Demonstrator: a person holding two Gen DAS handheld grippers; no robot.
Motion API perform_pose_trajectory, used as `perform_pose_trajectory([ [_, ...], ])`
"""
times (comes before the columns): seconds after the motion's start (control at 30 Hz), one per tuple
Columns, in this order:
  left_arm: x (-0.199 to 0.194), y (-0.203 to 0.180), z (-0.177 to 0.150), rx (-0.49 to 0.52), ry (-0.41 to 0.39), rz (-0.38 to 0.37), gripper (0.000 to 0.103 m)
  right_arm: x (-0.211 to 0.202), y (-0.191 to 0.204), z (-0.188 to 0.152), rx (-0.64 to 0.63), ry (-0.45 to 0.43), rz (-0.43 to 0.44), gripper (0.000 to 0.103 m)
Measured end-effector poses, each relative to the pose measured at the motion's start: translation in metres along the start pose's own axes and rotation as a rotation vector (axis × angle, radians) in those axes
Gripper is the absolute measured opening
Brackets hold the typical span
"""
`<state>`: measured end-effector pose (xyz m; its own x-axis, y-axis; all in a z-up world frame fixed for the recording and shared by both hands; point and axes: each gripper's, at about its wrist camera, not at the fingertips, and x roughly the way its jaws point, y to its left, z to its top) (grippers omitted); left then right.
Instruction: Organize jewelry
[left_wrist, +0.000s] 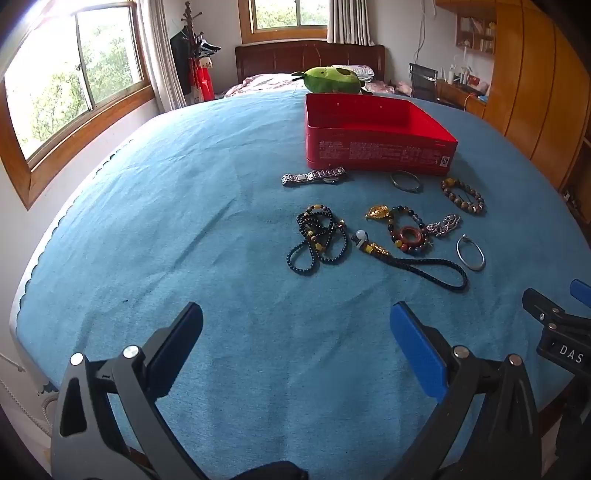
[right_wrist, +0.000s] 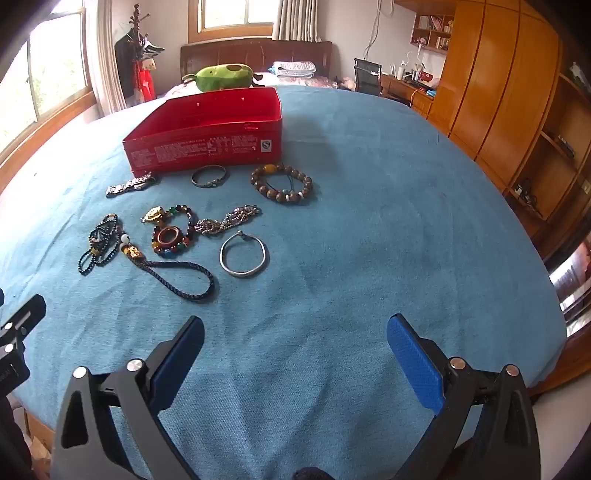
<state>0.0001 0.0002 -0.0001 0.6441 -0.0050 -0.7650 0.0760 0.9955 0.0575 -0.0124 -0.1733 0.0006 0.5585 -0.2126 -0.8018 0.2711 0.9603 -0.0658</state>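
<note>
Jewelry lies loose on the blue napped cloth (right_wrist: 369, 206) covering the bench, grouped at 11 o'clock in the right wrist view. Plain round silver bangle (right_wrist: 243, 255) sits nearest the right hand-held gripper. Beside it at 9 o'clock: multicoloured glass-bead bracelet around a red-brown ring pendant (right_wrist: 170, 237), touching a gold-coloured charm (right_wrist: 153, 215) and a tangled silver chain (right_wrist: 229, 218). Dark braided cord loop with gold knot and white bead (right_wrist: 173, 275) runs below these. Dark small-bead necklace (right_wrist: 99, 243) lies heaped at the far left. Farther back: brown wooden-bead bracelet (right_wrist: 282, 183), thin dark metal bangle (right_wrist: 208, 176), and a steel link-band wristwatch (right_wrist: 129, 185), the watch just beside the box wall.

Red rectangular tin box (right_wrist: 207, 147), lid off, printed front wall, stands at 12 o'clock behind the pieces; nothing visible inside. Green plush toy (right_wrist: 223, 76) lies beyond it.

Left hand-held gripper (left_wrist: 295, 332): blue ribbed pads spread wide, holding nothing, above bare cloth. Right hand-held gripper (right_wrist: 295, 339): likewise spread, nothing held.
</note>
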Motion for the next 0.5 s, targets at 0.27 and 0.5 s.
perform_pose_trajectory([
  [0.27, -0.001, 0.001, 0.0008, -0.001, -0.004, 0.001, 0.1, -0.0006, -0.0001, 0.0005, -0.001, -0.003, -0.001, 0.099],
  [0.5, 0.0012, 0.0006, 0.0023, 0.009, -0.002, -0.002, 0.1, -0.0012, -0.0004, 0.0026, -0.001, -0.003, -0.004, 0.099],
])
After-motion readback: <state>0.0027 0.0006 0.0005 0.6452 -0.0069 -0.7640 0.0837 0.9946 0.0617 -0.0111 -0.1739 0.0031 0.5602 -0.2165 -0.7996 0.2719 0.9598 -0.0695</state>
